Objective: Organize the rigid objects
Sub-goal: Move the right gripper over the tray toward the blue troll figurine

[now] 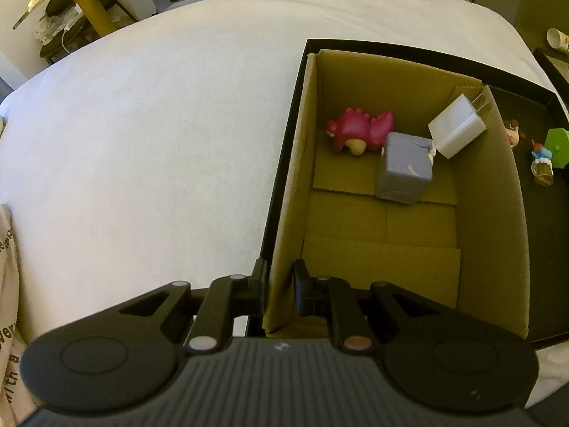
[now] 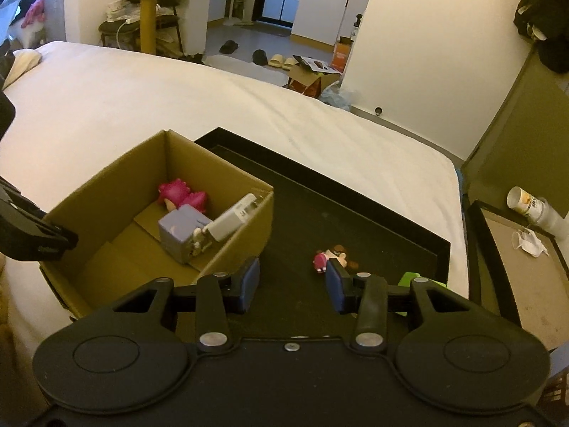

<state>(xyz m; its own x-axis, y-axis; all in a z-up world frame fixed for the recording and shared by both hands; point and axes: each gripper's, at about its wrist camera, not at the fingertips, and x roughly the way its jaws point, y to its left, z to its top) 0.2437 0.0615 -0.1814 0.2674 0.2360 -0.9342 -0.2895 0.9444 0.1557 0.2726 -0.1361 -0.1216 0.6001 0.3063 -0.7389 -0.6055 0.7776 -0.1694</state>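
Observation:
A cardboard box (image 1: 487, 220) (image 2: 106, 185) stands in a black tray (image 1: 526, 96) (image 2: 373, 213) on the bed. Inside lie a pink dinosaur toy (image 1: 359, 130) (image 2: 181, 194), a purple-grey cube (image 1: 403, 167) (image 2: 179, 235) and a white charger (image 1: 457, 126) (image 2: 233, 219). My left gripper (image 1: 280, 286) is shut on the box's near left wall. My right gripper (image 2: 293, 284) is open and empty above the tray. A small pink figure (image 2: 329, 258) (image 1: 512, 135) lies just beyond its right finger. A green object (image 1: 556, 147) (image 2: 409, 279) and a small doll (image 1: 540, 163) lie in the tray.
The white bed (image 1: 160, 124) (image 2: 320, 117) stretches left and far. A side table (image 2: 519, 267) with a paper cup (image 2: 530, 204) and crumpled tissue stands right. A gold table (image 2: 149, 10) and floor clutter lie beyond the bed.

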